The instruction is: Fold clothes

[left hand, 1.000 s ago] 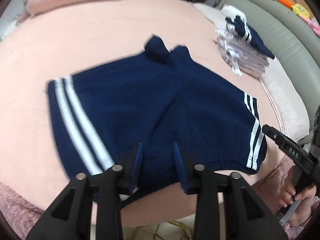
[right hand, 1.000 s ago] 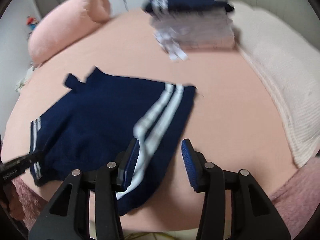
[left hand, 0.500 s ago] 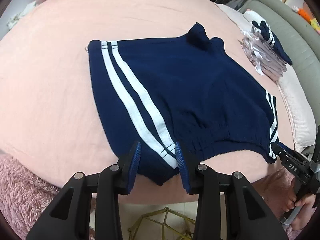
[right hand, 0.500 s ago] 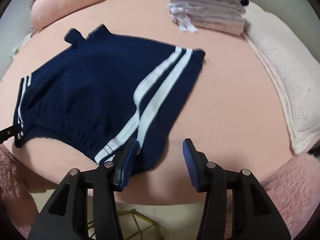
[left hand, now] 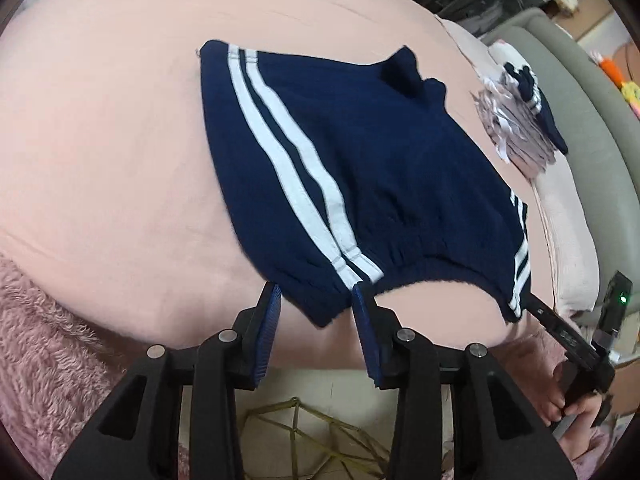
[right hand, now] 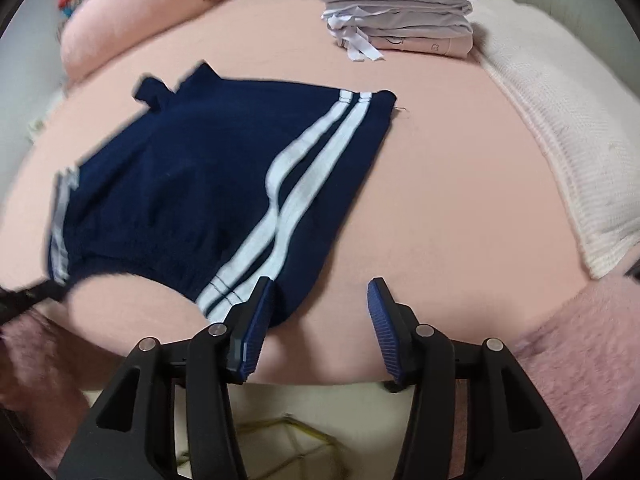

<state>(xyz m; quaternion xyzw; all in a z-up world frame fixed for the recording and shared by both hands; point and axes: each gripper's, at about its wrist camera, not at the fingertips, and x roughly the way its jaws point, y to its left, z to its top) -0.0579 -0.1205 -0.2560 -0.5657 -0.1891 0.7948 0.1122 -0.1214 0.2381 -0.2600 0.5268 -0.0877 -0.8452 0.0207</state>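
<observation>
The shorts (left hand: 360, 168) are now spread flat on the bed (left hand: 100, 140), no longer held up. The waistband corner lies between the half-open jaws of the left tool (left hand: 316, 304), apparently ungripped. The right tool (right hand: 320, 300) is opening, empty, beside the other corner. Folding can begin; a folded stack (right hand: 400, 12) waits beyond.

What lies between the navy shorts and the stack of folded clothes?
Only bare pink sheet separates the navy shorts from the folded stack, seen in the right wrist view.

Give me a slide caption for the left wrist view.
Open left gripper straddling the waistband corner of navy shorts on a pink bed.
</observation>
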